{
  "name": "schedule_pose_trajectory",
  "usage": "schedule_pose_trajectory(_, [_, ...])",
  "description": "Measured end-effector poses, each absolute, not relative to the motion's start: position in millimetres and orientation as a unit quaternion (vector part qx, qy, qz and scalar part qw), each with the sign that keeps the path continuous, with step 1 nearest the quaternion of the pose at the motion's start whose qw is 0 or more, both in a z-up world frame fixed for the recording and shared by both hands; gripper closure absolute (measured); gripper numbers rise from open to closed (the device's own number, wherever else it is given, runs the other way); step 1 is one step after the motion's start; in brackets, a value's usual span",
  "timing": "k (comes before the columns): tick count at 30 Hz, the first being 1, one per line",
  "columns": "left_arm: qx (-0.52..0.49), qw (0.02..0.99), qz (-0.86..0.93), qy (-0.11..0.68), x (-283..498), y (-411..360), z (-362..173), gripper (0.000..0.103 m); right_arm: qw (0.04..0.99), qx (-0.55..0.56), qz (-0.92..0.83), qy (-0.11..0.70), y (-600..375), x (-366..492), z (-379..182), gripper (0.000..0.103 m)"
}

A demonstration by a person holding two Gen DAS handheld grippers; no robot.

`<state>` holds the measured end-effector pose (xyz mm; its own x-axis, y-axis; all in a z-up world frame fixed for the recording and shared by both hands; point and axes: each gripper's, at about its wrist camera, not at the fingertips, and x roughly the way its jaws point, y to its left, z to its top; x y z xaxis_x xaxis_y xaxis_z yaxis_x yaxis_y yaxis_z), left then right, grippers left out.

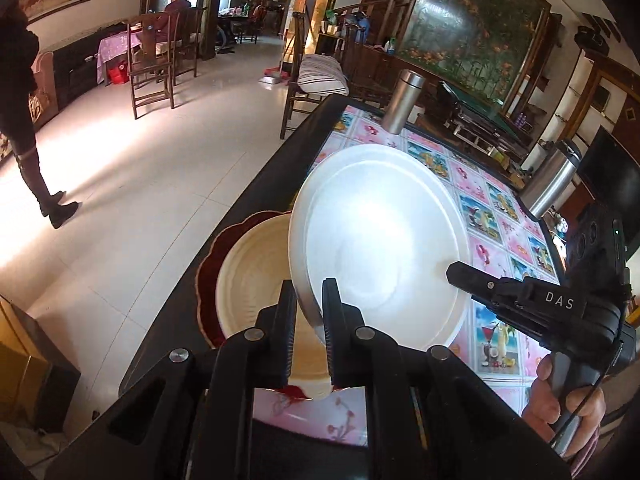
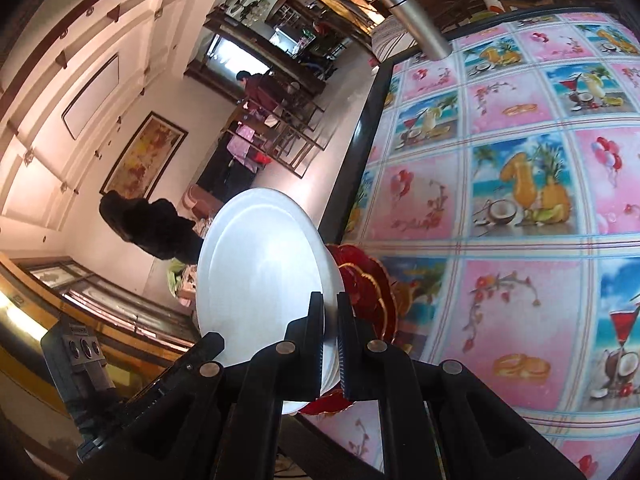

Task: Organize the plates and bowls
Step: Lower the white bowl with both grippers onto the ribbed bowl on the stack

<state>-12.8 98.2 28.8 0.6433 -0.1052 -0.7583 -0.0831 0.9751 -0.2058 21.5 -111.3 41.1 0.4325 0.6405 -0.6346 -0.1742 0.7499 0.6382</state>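
Observation:
A large white plate [image 1: 380, 240] is held tilted above the table, over a cream bowl [image 1: 256, 272] that sits on a dark red scalloped plate [image 1: 206, 280] near the table's left edge. My left gripper [image 1: 308, 304] is shut on the white plate's near rim. My right gripper [image 1: 456, 270] grips the plate's right rim. In the right wrist view my right gripper [image 2: 330, 320] is shut on the white plate [image 2: 260, 280], with the red scalloped plate [image 2: 372, 292] just behind it.
The table [image 2: 500, 200] has a pink patterned cloth and a black rim [image 1: 240, 208]. Two steel flasks [image 1: 402, 100] [image 1: 552, 178] stand at its far side. Chairs [image 1: 152, 68] and two people [image 1: 24, 120] are on the tiled floor to the left.

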Motion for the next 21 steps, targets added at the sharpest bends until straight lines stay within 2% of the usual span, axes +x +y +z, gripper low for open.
schedule_pose_trajectory(21, [-0.135,0.882,0.001,0.451,-23,131,-9,0.091,0.801,0.206,0.248,0.504,-61,21,11,0.096])
